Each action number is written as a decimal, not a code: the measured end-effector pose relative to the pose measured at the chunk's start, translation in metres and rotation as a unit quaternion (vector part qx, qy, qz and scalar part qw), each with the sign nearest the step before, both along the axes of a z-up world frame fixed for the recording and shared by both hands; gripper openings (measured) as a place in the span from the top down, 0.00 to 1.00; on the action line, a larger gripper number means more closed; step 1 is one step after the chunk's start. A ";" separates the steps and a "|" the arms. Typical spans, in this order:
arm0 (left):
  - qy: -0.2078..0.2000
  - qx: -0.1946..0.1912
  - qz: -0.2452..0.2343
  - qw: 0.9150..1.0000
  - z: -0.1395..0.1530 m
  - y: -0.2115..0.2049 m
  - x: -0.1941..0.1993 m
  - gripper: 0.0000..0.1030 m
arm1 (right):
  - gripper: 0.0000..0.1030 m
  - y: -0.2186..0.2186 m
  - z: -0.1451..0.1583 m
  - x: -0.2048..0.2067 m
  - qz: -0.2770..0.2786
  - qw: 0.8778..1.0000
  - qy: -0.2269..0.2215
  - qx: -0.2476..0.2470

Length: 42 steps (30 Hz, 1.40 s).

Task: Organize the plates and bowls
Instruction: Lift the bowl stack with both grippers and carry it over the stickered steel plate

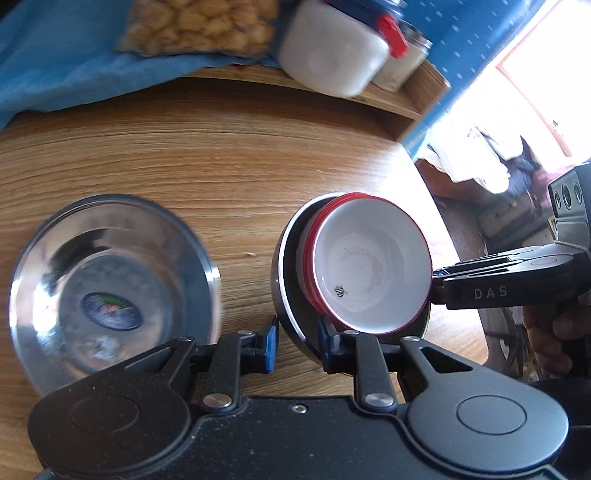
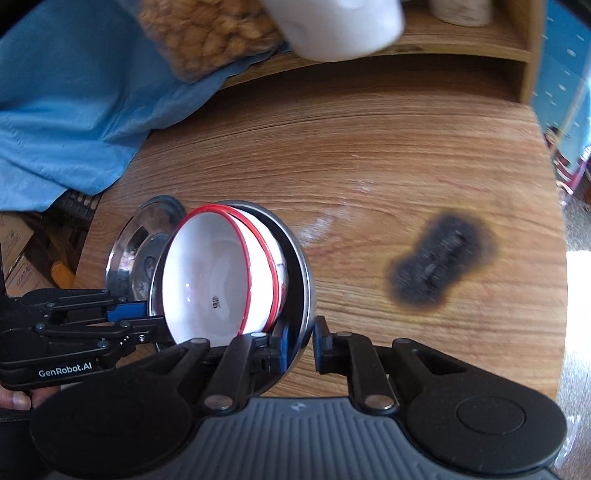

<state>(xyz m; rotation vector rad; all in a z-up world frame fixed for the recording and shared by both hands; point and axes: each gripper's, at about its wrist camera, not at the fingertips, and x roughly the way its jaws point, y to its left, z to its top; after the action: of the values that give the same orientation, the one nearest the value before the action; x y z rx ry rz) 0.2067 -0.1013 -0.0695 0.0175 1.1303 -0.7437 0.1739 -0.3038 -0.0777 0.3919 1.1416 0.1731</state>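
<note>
A steel bowl [image 1: 291, 295] holds two nested white bowls with red rims [image 1: 369, 266] and hangs tilted just above the wooden table. My left gripper [image 1: 298, 341] is shut on the steel bowl's near rim, one blue pad outside and one inside. From the right, my right gripper [image 1: 436, 282] pinches the opposite rim. In the right wrist view the same steel bowl [image 2: 304, 295] sits between the pads of my right gripper [image 2: 301, 345], and my left gripper [image 2: 144, 314] comes in from the left. A second steel bowl [image 1: 110, 280] with a sticker inside rests on the table.
A blue cloth [image 2: 74, 122], a bag of snacks [image 1: 199, 26] and a white jar with a red clasp [image 1: 332, 55] sit at the back by a wooden shelf [image 2: 480, 48]. A black burn mark [image 2: 443, 258] scars the table. The table edge [image 1: 443, 229] runs right.
</note>
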 end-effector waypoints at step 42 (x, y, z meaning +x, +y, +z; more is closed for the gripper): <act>-0.009 -0.002 0.207 0.978 0.010 0.124 0.011 0.79 | 0.85 0.119 0.013 0.099 0.171 0.985 -0.009 -0.010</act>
<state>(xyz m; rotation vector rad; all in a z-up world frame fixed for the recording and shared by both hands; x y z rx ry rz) 0.2178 0.0224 -0.0593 -0.2099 1.0689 -0.3723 0.2726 -0.1844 -0.0646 0.1738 1.1868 0.4639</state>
